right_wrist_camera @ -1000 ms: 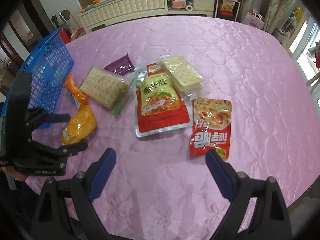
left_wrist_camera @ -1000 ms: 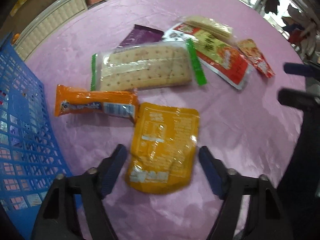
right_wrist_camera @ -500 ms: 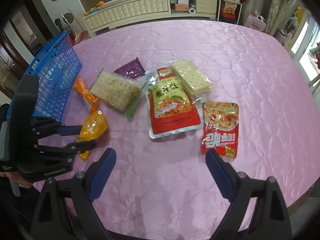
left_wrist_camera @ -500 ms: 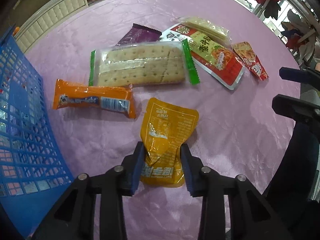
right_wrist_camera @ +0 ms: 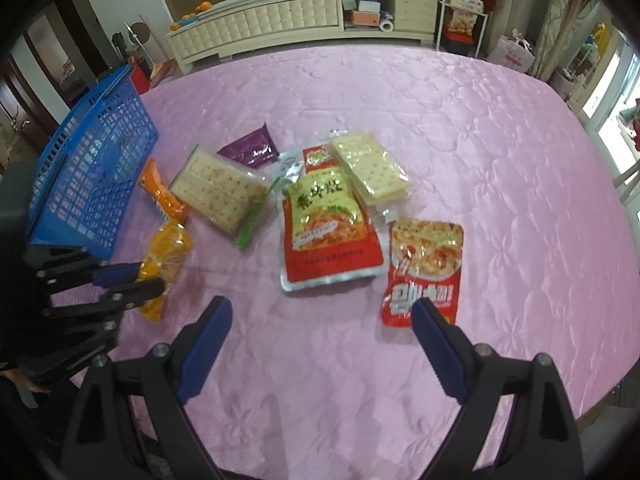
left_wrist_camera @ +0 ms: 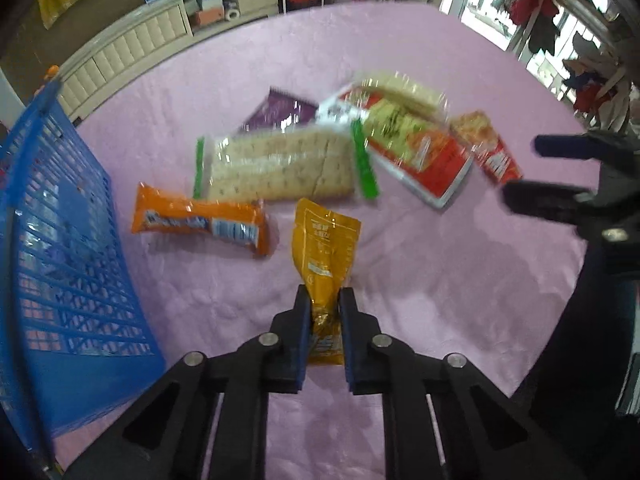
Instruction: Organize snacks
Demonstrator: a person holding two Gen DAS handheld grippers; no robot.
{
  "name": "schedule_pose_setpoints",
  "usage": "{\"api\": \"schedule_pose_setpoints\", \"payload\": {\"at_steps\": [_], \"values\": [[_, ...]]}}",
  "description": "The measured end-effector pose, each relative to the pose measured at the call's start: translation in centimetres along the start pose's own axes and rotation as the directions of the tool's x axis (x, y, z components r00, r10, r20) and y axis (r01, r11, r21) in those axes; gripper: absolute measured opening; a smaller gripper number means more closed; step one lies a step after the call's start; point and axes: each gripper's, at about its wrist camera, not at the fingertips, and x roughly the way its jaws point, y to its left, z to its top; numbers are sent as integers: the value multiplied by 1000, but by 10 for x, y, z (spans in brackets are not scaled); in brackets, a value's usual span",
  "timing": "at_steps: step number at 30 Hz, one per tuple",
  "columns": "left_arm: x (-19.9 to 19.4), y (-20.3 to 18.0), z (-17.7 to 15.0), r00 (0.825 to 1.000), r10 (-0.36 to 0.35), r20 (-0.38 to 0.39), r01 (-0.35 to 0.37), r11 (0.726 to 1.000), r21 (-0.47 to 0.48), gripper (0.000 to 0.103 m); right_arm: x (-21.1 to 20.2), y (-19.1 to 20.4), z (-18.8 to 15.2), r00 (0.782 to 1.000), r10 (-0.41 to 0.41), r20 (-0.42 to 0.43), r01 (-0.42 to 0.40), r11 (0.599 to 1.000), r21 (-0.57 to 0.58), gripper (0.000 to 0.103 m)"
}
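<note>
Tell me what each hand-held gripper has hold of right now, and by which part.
The left hand-held gripper is shut on the yellow snack pouch, pinching its near end. The right hand-held gripper is open and holds nothing.

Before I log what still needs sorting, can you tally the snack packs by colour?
Yellow pouch, held in left gripper: 1
Orange bar: 1
Purple packet: 1
Clear cracker packs: 2
Red pouches: 2
Total: 7
</note>
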Motion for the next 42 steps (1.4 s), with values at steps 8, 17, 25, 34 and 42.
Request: {"api": "schedule_pose_setpoints", "payload": {"at_steps": [8,17,25,34,42], "values": [[-21,7,12,999,3,54,2,997,-80,12,25,8,28,997,70,-32,-73,993,-90,93],[-8,18,25,999,-9,51,15,993,-119,12,76,10,58,993,5,-115,-22,989,-145,93],[5,32,32,999,-14,43,22,985,-173,12,99,23,70,989,-107,-98,81,968,-238,93],[7,37,30,999,-7,44,15,983,-183,12,104,30,73,988,-49,-147,6,960,-280,83],[7,33,26,999,-13,51,23,982,-188,12,82,24,65,993,-6,-114,-28,956,-293,38]]}}
